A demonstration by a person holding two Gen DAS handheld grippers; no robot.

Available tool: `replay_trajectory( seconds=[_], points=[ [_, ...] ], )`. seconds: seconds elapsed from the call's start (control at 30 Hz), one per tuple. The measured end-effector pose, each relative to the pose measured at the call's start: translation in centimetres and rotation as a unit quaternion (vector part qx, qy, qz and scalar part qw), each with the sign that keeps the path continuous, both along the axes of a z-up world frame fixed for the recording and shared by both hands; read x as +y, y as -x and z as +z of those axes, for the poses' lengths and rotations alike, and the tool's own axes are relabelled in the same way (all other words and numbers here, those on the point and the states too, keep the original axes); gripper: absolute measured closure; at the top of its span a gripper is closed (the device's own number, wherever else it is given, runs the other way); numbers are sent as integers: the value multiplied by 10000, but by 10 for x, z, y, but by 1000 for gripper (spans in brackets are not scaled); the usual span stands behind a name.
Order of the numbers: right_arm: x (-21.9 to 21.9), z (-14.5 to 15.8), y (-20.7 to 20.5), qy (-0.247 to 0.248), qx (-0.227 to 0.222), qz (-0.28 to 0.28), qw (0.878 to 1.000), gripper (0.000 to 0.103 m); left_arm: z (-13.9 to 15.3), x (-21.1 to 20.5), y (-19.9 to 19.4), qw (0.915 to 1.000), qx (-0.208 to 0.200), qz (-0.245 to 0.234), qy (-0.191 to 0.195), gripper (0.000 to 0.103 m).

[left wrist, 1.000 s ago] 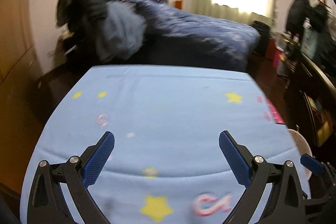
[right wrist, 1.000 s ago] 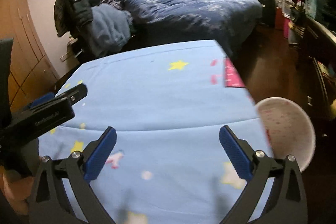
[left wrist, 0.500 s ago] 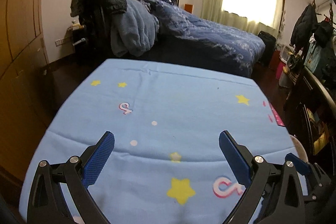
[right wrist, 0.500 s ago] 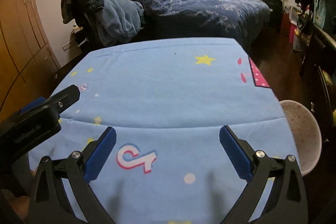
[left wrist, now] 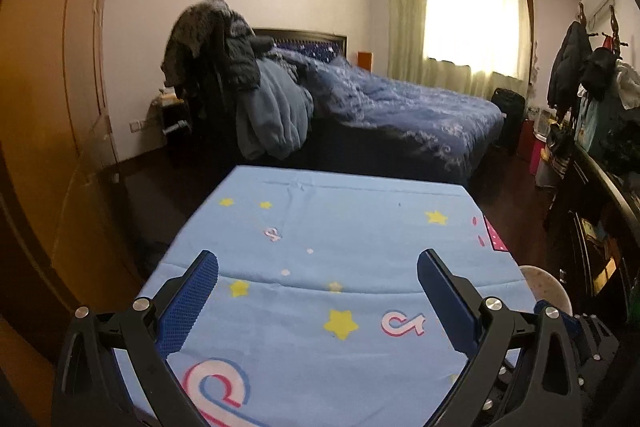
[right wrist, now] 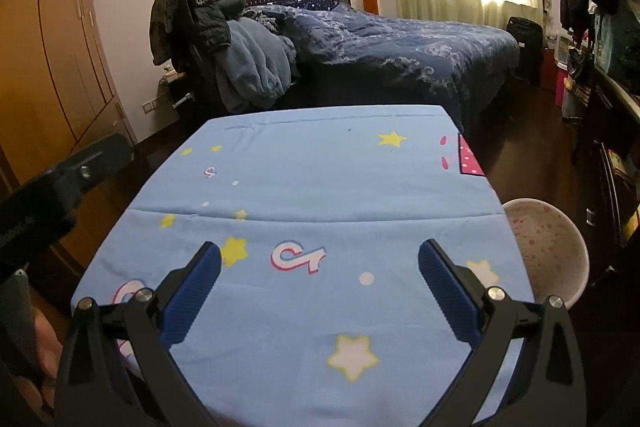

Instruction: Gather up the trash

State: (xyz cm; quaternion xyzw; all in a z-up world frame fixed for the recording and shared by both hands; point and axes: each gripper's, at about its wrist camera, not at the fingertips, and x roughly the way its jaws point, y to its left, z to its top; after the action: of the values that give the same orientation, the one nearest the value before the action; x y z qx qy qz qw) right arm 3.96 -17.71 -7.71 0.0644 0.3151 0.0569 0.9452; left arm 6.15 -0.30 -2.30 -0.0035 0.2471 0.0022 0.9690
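A table covered with a light blue cloth [left wrist: 340, 227] printed with yellow stars lies in front of me; it also shows in the right wrist view [right wrist: 320, 179]. I see no trash on it. My left gripper [left wrist: 318, 267] is open and empty above the near part of the cloth. My right gripper [right wrist: 319, 259] is open and empty above the near part too. A round white bin with pink speckles [right wrist: 548, 247] stands on the floor at the table's right side, and its rim shows in the left wrist view [left wrist: 546, 291].
A bed with a dark blue quilt [left wrist: 400, 107] stands beyond the table. Coats hang piled on a chair [left wrist: 224, 67] at its left. Wooden wardrobes [left wrist: 52, 107] line the left wall. A dark cabinet [left wrist: 600, 219] and hanging clothes fill the right side.
Both grippers have pulled back and tilted up, so more of the room and less of the cloth shows. Both stay open and empty.
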Motion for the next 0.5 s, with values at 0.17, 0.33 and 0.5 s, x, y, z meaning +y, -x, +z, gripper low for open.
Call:
replay_trajectory(
  seconds=[0.17,0.33,0.5],
  points=[
    [0,8,11,103,-109,-35,9999,4,8,-2,14,10000,-56,15,-28,4],
    [5,13,16,151,-155,2,9998,4,14,0,24,9999,-157,-48,4,4],
    [8,18,24,216,-234,9,9995,4,16,1,31,9996,-250,-78,146,4]
  ],
)
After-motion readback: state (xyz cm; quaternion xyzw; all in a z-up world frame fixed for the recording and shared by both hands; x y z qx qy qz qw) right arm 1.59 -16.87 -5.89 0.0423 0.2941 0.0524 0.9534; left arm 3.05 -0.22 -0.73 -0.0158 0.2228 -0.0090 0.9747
